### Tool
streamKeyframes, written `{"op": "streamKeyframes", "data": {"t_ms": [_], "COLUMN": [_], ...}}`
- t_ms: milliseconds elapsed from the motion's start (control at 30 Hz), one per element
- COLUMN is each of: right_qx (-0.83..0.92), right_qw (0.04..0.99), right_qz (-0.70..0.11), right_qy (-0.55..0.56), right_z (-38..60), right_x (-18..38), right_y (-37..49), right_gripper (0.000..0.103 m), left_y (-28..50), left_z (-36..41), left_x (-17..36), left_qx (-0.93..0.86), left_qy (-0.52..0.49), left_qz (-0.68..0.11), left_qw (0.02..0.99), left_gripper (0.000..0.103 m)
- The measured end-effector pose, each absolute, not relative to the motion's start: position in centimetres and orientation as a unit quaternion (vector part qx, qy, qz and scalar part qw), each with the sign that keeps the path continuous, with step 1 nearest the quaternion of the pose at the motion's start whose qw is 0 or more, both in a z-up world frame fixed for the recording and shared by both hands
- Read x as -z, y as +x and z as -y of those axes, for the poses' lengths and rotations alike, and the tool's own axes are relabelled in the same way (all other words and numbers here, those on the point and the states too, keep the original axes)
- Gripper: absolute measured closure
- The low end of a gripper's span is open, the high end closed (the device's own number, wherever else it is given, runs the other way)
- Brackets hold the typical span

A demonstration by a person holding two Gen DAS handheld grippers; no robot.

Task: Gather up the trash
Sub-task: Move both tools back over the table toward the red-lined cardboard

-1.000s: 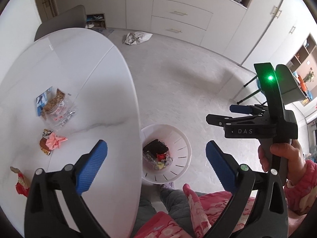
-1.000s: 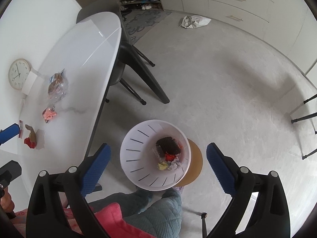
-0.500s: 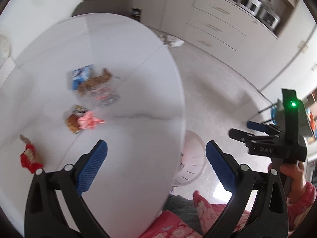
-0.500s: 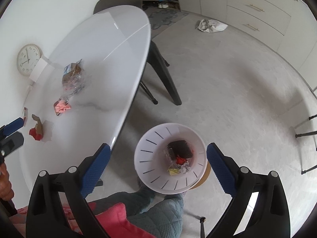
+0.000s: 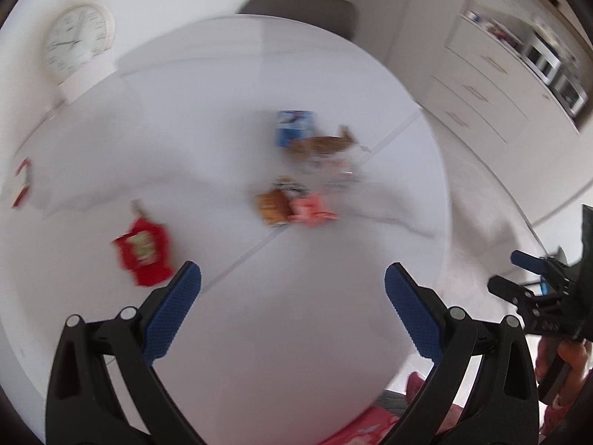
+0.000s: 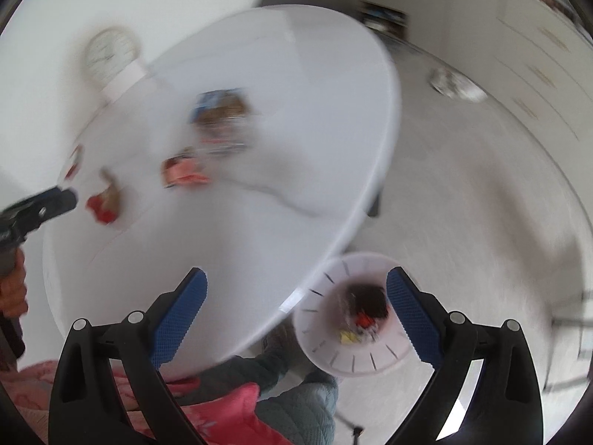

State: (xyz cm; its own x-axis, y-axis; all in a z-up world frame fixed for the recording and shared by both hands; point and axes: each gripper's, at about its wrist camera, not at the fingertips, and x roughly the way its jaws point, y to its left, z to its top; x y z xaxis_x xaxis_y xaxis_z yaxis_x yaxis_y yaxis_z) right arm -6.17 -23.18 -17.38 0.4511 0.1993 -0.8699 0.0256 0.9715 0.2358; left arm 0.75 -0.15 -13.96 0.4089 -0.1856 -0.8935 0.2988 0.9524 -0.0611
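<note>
Both views are motion-blurred. On the white oval table (image 5: 296,315) lie a red wrapper (image 5: 144,252), an orange-and-pink wrapper (image 5: 296,207), and a blue pack with a clear bag (image 5: 315,141). My left gripper (image 5: 292,311) is open and empty above the table's near part. My right gripper (image 6: 296,315) is open and empty over the table edge, beside the white trash basket (image 6: 333,352) on the floor, which holds several scraps. The same wrappers show in the right wrist view: the red one (image 6: 103,207), the pink one (image 6: 185,174).
A small red-and-white wrapper (image 5: 22,181) lies at the table's far left. A clock (image 5: 78,37) leans on the wall behind the table. A crumpled bag (image 6: 456,85) lies on the floor near the cabinets (image 5: 500,74). My pink sleeves and lap are below.
Both grippers have swung left from the basket toward the table. The wrappers are now in front of the left gripper. The basket has slid to the right wrist view's lower right.
</note>
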Motion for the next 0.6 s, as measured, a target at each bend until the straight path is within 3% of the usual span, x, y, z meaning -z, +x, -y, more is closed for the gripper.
{"op": "streamKeyframes", "data": {"t_ms": [267,600], "right_qx": [-0.163,-0.345], "right_qw": [0.844,0.807], "right_qz": [-0.51,-0.459], "right_qy": [0.023,-0.139], "right_z": [14.1,-0.1], "right_x": [16.7,14.0], "right_y": [-2.0,4.7], "right_gripper": [0.006,0.027], "left_y": [1.6,1.9], "left_z": [-9.4,-17.6], "left_x": [15.0,17.0], "left_qx": [0.051,0.017], "left_qy": [-0.007,-0.047], "left_qz": [-0.526,-0.527], "left_qw": [0.849,0.848], "left_gripper": [0.008,0.008]}}
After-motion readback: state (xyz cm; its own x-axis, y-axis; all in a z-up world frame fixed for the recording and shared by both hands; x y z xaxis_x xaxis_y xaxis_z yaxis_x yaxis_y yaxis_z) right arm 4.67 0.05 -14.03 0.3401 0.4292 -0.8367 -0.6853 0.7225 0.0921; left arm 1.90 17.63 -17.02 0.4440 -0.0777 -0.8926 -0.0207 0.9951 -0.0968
